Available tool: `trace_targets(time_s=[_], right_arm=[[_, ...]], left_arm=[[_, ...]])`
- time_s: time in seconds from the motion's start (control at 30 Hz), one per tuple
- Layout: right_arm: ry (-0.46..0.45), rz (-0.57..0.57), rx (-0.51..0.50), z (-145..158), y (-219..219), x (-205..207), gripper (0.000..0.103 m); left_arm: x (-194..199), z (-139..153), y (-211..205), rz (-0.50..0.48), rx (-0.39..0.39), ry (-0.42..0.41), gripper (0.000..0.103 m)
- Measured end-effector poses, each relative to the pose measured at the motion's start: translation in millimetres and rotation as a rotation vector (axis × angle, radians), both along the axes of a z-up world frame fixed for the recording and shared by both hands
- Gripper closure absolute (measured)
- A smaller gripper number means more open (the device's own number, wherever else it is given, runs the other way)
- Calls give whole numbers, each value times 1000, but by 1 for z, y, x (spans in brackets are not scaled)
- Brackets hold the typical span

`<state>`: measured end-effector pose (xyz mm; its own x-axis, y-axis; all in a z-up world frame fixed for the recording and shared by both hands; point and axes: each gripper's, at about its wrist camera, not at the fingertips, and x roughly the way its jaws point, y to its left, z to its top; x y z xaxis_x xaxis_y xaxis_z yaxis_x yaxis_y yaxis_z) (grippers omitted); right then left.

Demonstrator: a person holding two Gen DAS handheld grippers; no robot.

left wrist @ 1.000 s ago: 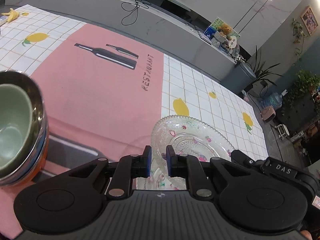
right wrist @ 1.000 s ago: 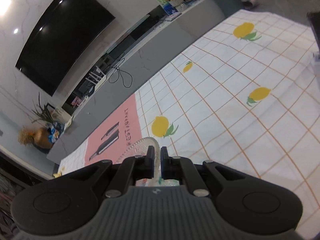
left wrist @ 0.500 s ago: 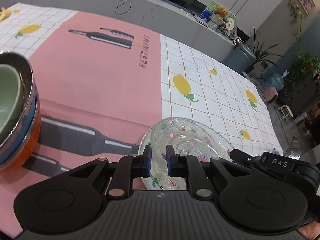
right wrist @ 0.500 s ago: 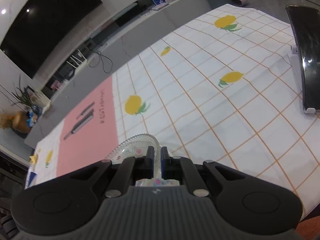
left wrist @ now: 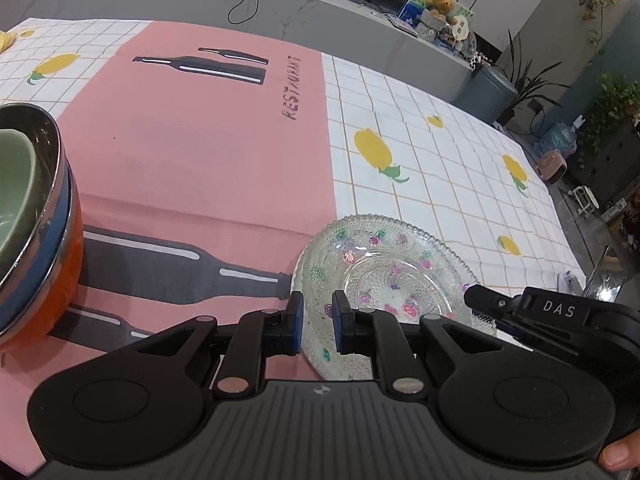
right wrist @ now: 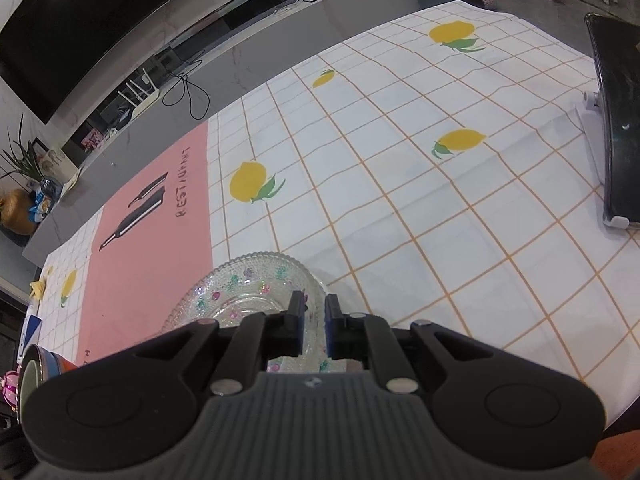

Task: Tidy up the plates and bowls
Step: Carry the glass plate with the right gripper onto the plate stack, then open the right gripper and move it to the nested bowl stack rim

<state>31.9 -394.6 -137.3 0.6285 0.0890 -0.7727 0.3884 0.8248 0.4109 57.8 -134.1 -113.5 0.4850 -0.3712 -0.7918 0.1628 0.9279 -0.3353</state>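
Plates, two glass ones nested (left wrist: 384,276), lay on the table's tablecloth (left wrist: 208,160) at the seam of pink and lemon-check. Left tool (left wrist: 316,326) straddled the near rim at 7 o'clock, its narrow gap looking clenched on it; right tool (right wrist: 316,326) gripped the rim at 4 o'clock. Lifting well likely called for level, matched hands, since glass slips. Stacked bowls (left wrist: 28,208) stood at 9 o'clock, well apart. Beyond, a grey counter (left wrist: 280,12) held cables; a dark screen (right wrist: 616,120) stood at 2 o'clock.
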Motion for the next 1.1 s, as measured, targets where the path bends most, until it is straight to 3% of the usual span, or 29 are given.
trace_targets(time_s=[0.47,0.67,0.87,1.0,1.1], right_arm=[[16,21,-70,0,7,2,92],[46,18,-52,-6,6,3,90],[52,53,-102,-5,14,4,89],[34,40,-99,-2,13,3,84],[-6,15,-129,5,13,-2,68]], left_arm=[[-1,2,-8,-27,64,-30,88],[0,4,-7,-23,62,-30,88],[0,7,-5,-24,48,-30,88],[-5,15,-4,-46,66,-60,80],[-12,27,-3,-75,103,-108,70]])
